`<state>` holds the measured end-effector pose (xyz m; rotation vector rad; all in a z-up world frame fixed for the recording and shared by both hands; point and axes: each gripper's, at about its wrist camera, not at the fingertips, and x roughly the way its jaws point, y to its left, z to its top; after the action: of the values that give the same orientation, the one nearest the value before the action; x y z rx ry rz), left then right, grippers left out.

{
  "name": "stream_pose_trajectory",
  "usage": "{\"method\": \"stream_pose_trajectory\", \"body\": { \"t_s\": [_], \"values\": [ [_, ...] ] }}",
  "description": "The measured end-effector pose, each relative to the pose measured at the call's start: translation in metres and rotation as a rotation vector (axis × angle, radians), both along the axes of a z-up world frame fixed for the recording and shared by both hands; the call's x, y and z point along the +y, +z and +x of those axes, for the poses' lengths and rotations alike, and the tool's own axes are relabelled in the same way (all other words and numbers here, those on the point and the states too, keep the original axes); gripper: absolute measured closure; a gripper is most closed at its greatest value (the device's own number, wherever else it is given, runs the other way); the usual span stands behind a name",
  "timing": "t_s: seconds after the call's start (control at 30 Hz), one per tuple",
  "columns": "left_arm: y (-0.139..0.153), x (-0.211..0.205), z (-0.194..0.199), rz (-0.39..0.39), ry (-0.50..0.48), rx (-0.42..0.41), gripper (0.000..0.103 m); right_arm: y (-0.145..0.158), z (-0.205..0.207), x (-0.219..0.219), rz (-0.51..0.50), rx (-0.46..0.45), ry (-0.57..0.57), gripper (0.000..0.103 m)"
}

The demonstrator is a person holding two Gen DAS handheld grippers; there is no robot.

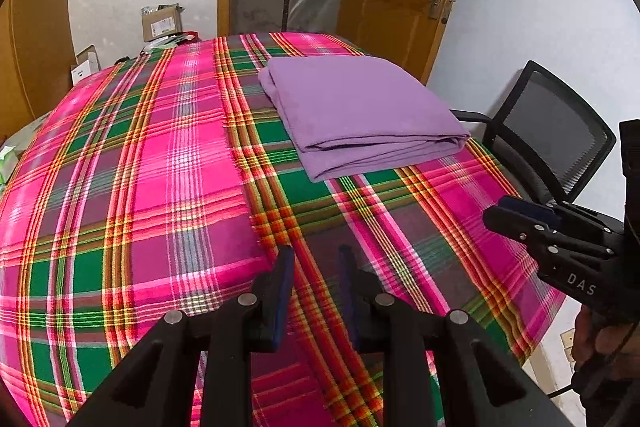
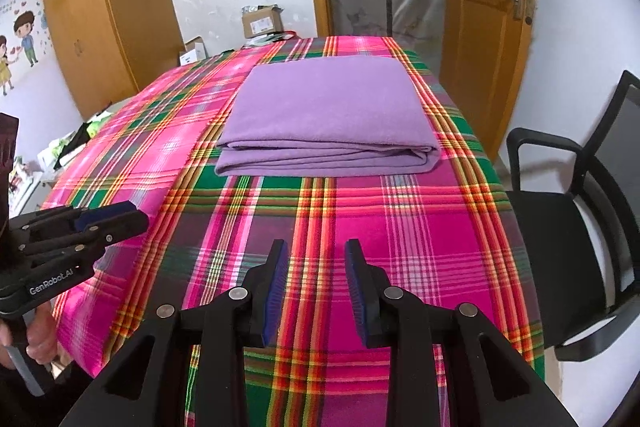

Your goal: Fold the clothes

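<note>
The left gripper stands with its jaws partly parted and nothing between them, only plaid cloth showing through the gap; the right gripper is the same, partly open and empty, its blue pads clear of any fabric. Both hover over the near edge of the table, side by side, pointing down and forward across the plaid. The task's thing, a purple garment, lies folded in a flat, layered rectangle toward the far right corner of the tabletop, well apart from both sets of fingers and straight ahead of the right gripper. Its long axis runs across the table, parallel to the near edge, with the stacked fold edges facing the grippers. From the left wrist view the purple garment sits ahead and off to the right, so the right hand appears the nearer one. It already looks folded; any further move would need a reach forward toward the far right corner. A black chair stands by the table's right edge.
</note>
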<state>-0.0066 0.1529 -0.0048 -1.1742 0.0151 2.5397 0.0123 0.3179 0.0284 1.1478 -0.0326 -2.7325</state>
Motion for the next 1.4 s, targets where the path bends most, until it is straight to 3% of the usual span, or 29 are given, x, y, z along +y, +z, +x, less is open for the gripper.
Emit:
{"method": "stream_pose_trajectory", "body": {
  "t_s": [0.2, 0.33, 0.7, 0.9, 1.4],
  "values": [
    [0.003, 0.002, 0.004, -0.002, 0.0, 0.02, 0.081, 0.0, 0.001, -0.002, 0.013, 0.002, 0.01, 0.073],
    [0.004, -0.005, 0.006, 0.076, 0.014, 0.005, 0.081, 0.0, 0.002, -0.002, 0.008, 0.003, 0.009, 0.073],
    [0.0, 0.01, 0.01, -0.036, -0.027, 0.034, 0.081, -0.002, 0.002, -0.001, 0.007, 0.0, 0.008, 0.073],
    [0.004, 0.007, 0.014, -0.04, -0.016, 0.071, 0.081, -0.002, 0.003, -0.002, 0.011, -0.003, 0.005, 0.073],
    [0.004, 0.015, 0.014, -0.013, -0.043, 0.054, 0.081, -0.004, 0.002, -0.005, 0.028, -0.011, 0.002, 0.073]
  ]
}}
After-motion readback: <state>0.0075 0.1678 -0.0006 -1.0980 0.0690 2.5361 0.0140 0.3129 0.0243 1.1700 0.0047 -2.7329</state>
